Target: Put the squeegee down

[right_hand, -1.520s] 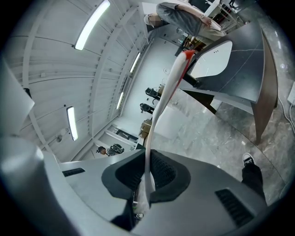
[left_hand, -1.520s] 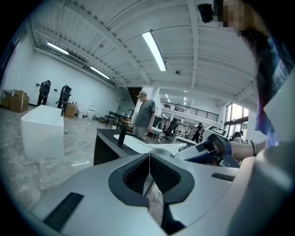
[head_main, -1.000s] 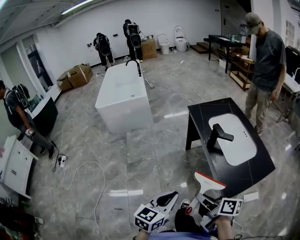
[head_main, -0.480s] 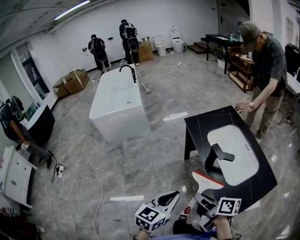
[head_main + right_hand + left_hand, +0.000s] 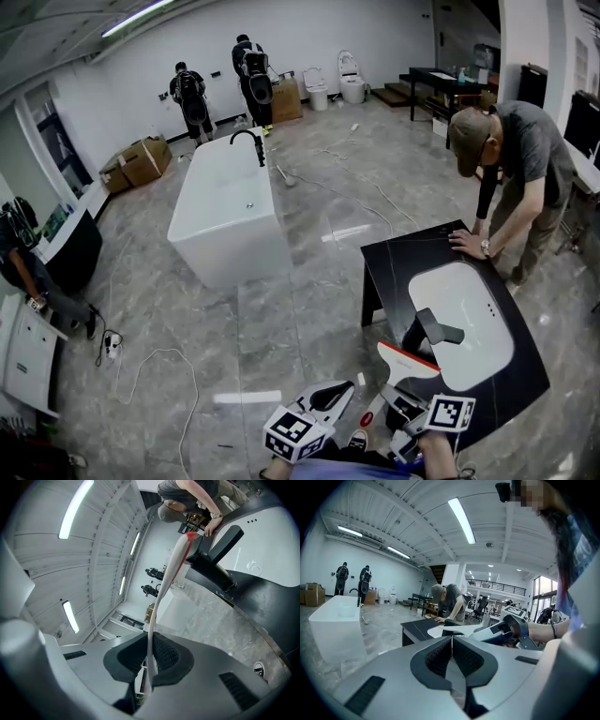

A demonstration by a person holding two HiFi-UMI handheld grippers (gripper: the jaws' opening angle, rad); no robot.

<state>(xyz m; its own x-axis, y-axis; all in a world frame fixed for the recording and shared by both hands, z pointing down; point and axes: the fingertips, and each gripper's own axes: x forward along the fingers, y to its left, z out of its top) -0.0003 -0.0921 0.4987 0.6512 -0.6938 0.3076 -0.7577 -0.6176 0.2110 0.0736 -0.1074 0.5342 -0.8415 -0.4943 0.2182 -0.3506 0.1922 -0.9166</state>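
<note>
The squeegee point(image 5: 409, 361), a white plate with a red front edge, sticks up out of my right gripper point(image 5: 399, 397), which is shut on its lower end. It hangs over the near left edge of the black vanity top point(image 5: 403, 262), just short of the black faucet point(image 5: 433, 328) and white basin point(image 5: 473, 309). In the right gripper view the squeegee point(image 5: 169, 571) shows edge-on between the pads point(image 5: 164, 656), pointing at the faucet point(image 5: 213, 559). My left gripper point(image 5: 339, 392) is beside it, lower left; its jaws point(image 5: 451, 641) are shut with nothing between them.
A person point(image 5: 511, 155) bends over the far corner of the vanity top with both hands on it. A white bathtub point(image 5: 225, 211) stands on the marble floor at mid left. Cables point(image 5: 159, 370) lie on the floor. More people stand by the back wall.
Both grippers and the squeegee have come closer to the vanity top. The person at the right has stepped up and bent down, laying hands on its far corner.
</note>
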